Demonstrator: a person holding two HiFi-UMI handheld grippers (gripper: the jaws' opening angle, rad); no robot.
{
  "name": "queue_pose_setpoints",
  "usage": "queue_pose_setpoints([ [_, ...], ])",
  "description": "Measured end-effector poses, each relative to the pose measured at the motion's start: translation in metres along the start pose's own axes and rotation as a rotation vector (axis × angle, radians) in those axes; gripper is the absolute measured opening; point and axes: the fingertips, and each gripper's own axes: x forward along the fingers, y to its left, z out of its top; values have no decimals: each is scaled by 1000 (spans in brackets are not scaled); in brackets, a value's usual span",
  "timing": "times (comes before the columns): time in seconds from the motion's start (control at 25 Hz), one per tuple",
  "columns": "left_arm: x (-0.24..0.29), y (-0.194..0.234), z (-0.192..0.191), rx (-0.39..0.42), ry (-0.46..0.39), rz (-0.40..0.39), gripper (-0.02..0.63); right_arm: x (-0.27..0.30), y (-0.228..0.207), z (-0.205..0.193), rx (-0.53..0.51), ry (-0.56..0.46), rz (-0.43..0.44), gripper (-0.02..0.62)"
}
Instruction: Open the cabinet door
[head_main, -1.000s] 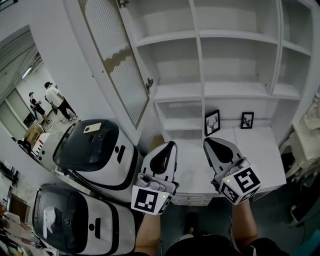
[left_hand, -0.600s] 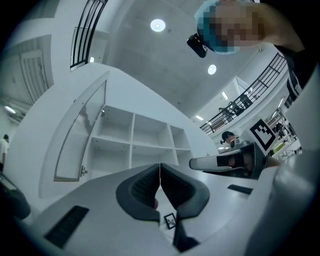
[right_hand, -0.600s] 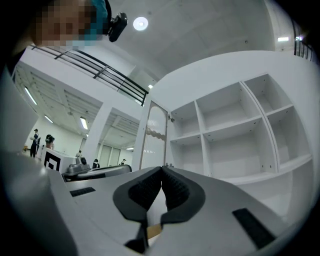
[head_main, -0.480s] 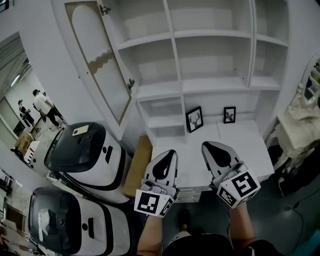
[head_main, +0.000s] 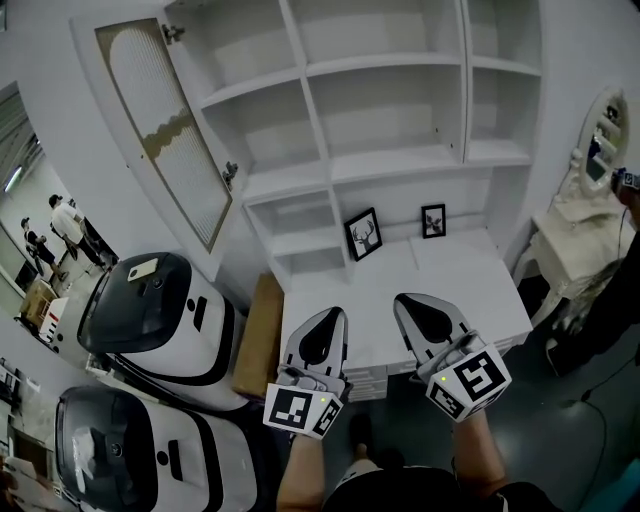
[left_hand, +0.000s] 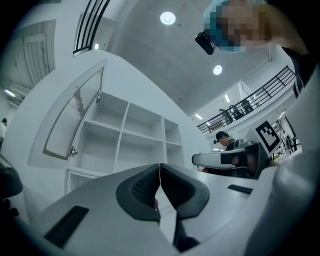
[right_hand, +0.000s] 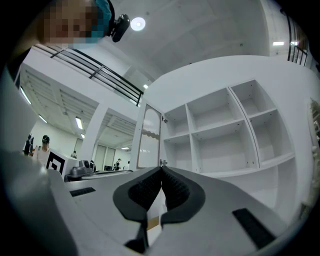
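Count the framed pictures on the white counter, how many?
2. The bigger picture stands at the counter's back, on the left; the smaller picture stands to its right. None look hidden.

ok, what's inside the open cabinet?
The cabinet shows bare white shelves, nothing on them. Two framed pictures stand below on the desk. Top row is cut off by the frame; the lower-left cubbies' depths are shadowed.
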Motion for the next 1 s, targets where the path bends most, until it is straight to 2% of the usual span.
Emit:
queue_pose_setpoints([
  [1.0,-12,-27,-5,4,27,-20,25,-29,6,-7,-9,24,-16,15],
])
